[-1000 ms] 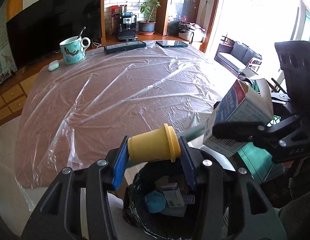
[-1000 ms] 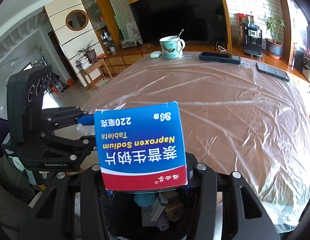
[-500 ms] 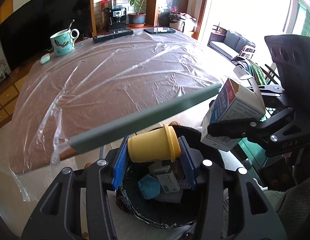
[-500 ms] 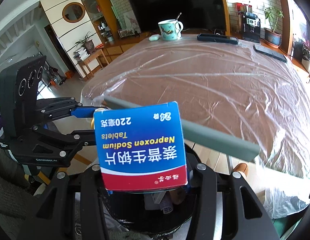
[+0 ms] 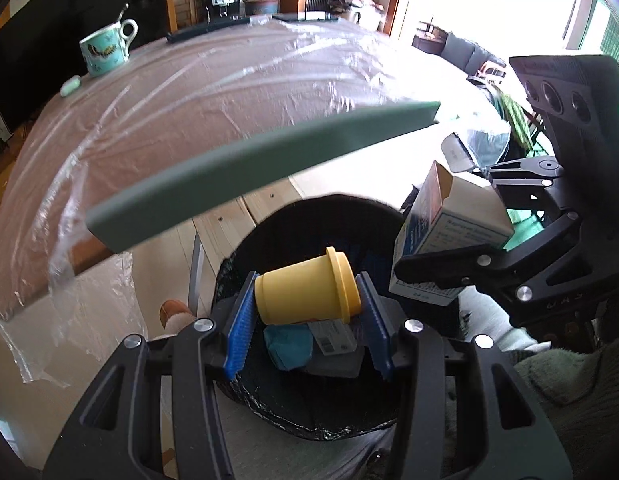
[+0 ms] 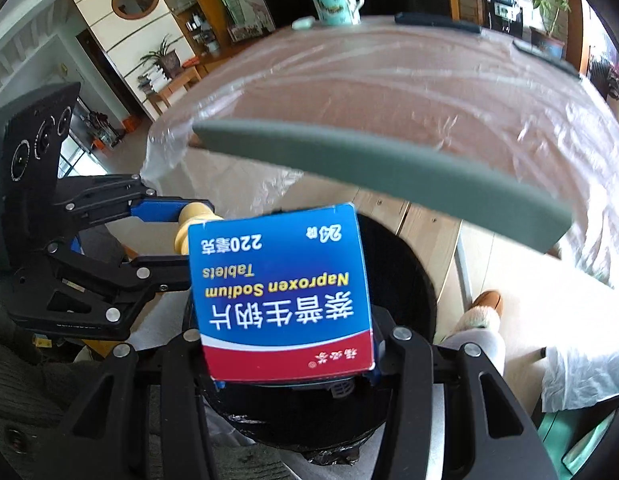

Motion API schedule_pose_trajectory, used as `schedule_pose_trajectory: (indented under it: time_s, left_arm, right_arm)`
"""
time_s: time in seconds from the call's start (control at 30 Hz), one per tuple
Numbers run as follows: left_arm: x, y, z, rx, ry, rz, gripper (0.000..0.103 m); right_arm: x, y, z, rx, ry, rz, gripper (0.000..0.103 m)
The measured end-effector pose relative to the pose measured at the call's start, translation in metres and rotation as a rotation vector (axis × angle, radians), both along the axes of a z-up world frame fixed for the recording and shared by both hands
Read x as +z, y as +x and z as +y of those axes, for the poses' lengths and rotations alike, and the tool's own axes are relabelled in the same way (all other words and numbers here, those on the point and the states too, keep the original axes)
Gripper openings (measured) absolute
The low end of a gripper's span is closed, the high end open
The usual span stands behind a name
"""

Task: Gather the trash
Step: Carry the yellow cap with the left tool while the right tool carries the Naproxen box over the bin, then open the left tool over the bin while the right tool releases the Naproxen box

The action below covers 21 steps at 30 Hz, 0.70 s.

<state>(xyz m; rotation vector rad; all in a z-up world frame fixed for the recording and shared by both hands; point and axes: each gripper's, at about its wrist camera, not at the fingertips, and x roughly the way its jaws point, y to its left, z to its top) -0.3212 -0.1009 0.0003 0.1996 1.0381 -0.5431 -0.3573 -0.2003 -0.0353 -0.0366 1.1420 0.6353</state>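
My left gripper is shut on a yellow plastic cup, lying sideways between the blue pads, held over the black-lined trash bin. The bin holds a teal wad and small boxes. My right gripper is shut on a blue and red medicine box, held above the same bin. The box and right gripper also show at the right of the left wrist view, and the cup and left gripper at the left of the right wrist view.
A table covered in clear plastic film lies beyond the bin, its grey-green edge just above the bin's far rim. A teal mug, a small white case and dark flat devices sit at its far side. A slippered foot stands beside the bin.
Both grippers have dropped below the table edge and moved down toward the bin, with the cup and the box still held. The table edge now lies above and beyond them.
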Motion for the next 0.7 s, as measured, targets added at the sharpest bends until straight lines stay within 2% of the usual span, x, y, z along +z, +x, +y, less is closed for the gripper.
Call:
schedule_pose_trajectory:
  time_s: [0.3,0.63,0.7]
  left_arm:
    - [-0.032,0.002,-0.004,-0.004,0.049,0.049,0.049]
    - [-0.061,0.002,-0.011,-0.01,0.091,0.103,0.049]
    - [-0.064,0.001,-0.012,-0.016,0.089,0.106,0.053]
  right_arm:
    - [-0.037,0.001,0.002,-0.006,-0.052,0.062,0.048]
    - [-0.063,0.004,0.004,-0.05,-0.089,0.101,0.048]
    - [-0.067,0.004,0.005,-0.056,-0.093,0.112,0.049]
